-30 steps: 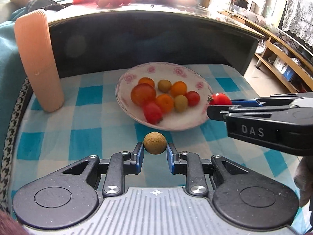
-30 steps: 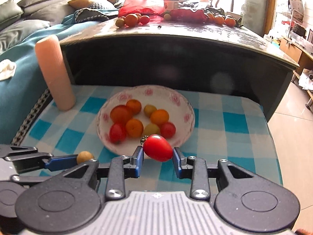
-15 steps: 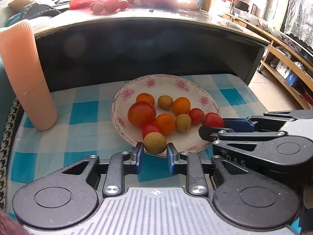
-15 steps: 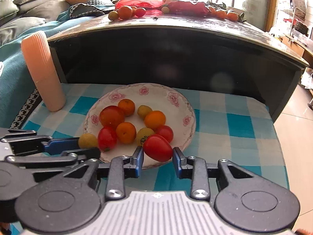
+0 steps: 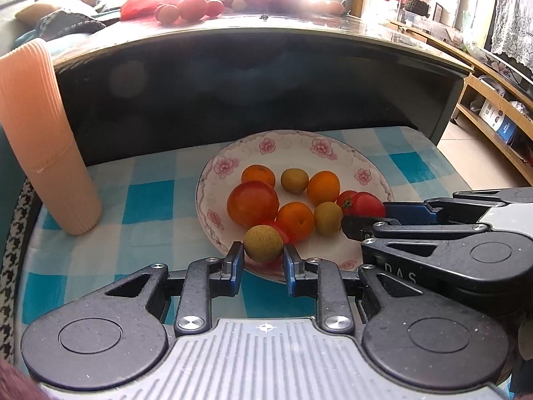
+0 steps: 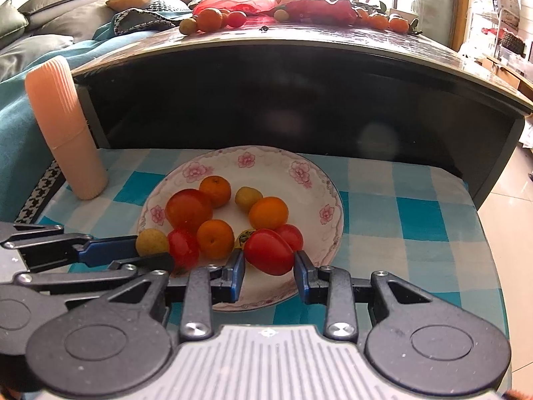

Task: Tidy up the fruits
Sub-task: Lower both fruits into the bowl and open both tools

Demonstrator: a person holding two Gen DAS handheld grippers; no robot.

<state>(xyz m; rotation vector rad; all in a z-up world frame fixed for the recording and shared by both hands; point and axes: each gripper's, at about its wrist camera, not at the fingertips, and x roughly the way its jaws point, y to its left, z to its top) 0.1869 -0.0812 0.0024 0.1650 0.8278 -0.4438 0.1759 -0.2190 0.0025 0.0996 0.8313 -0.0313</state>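
Observation:
A white plate with pink flowers (image 5: 266,145) (image 6: 299,170) lies on the blue checked cloth and holds several oranges, red tomatoes and small yellow-green fruits. My left gripper (image 5: 263,258) is shut on a small yellow-green fruit (image 5: 263,243) (image 6: 151,241) over the plate's near left rim. My right gripper (image 6: 269,266) is shut on a red tomato (image 6: 268,251) (image 5: 366,204) above the plate's near side, right beside the fruit lying there. In the left wrist view the right gripper comes in from the right; in the right wrist view the left gripper comes in from the left.
A ribbed peach-coloured cylinder (image 5: 40,140) (image 6: 66,130) stands on the cloth left of the plate. Behind the plate rises a dark table (image 6: 299,50) with more fruit (image 6: 208,20) and a red bag on top. A sofa is at the far left, shelves at the right.
Both grippers have moved forward and slightly down with their fruits, from the cloth in front of the plate to over its near rim. Neither grip has changed.

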